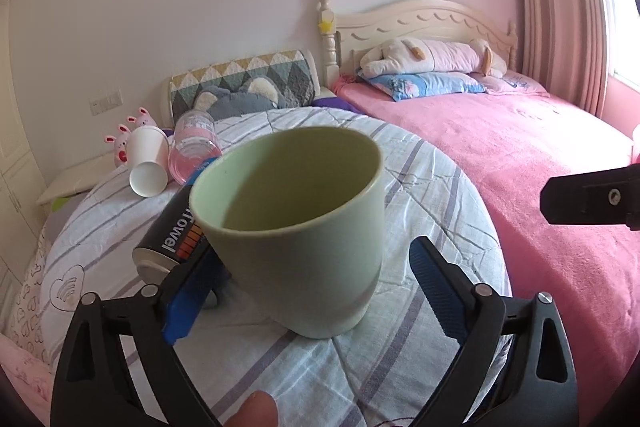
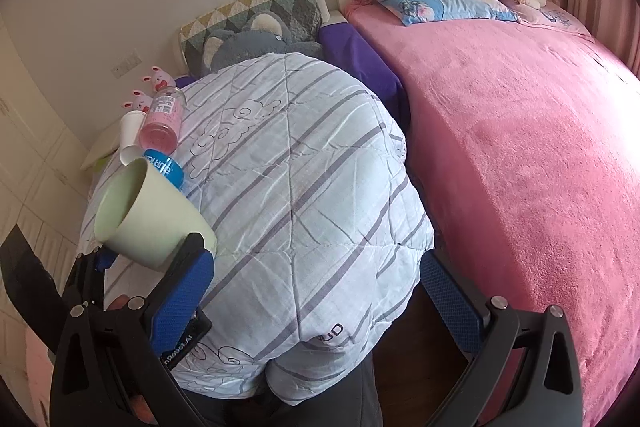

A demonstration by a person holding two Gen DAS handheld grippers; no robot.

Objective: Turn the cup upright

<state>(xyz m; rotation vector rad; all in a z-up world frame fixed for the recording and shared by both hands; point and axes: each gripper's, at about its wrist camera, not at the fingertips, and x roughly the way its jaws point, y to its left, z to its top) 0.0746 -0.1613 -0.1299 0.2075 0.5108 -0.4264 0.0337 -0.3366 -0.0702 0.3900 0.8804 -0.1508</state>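
Left wrist view:
Cup: the green cup [image 1: 294,227] sits between the left gripper's [image 1: 312,287] blue pads, mouth tilted up and away from the camera, base low and towards the gripper.
Cup axis: leaning, not yet vertical; the base looks to touch or hover just over the striped quilt [image 1: 420,187], though the contact point is hard to make out.
Left gripper state: jaws spread wide; the left pad is just beside or against the cup wall, the right pad stands clear of it, so no firm hold shows.
Neighbours: a dark can [image 1: 172,239] lies just behind the cup's left side; a white paper cup [image 1: 148,163] and a pink bottle [image 1: 196,147] lie on their sides farther back, near the quilt's far left edge.
Right gripper: only a black part of it shows at the right edge, over the pink bed [image 1: 520,155], well apart from the cup.

Right wrist view:
Cup: at the left edge of the quilt [image 2: 300,167], the cup [image 2: 148,215] tilts with its mouth up and to the left, framed by the left gripper [image 2: 156,259].
Right gripper state: the right gripper [image 2: 316,291] is wide open and holds nothing.
Nearer hand: the left, clearly; the cup lies off the right gripper's left finger.
Coming move, as a judgement: settle the base flat on the quilt and draw the left gripper back without tipping it.
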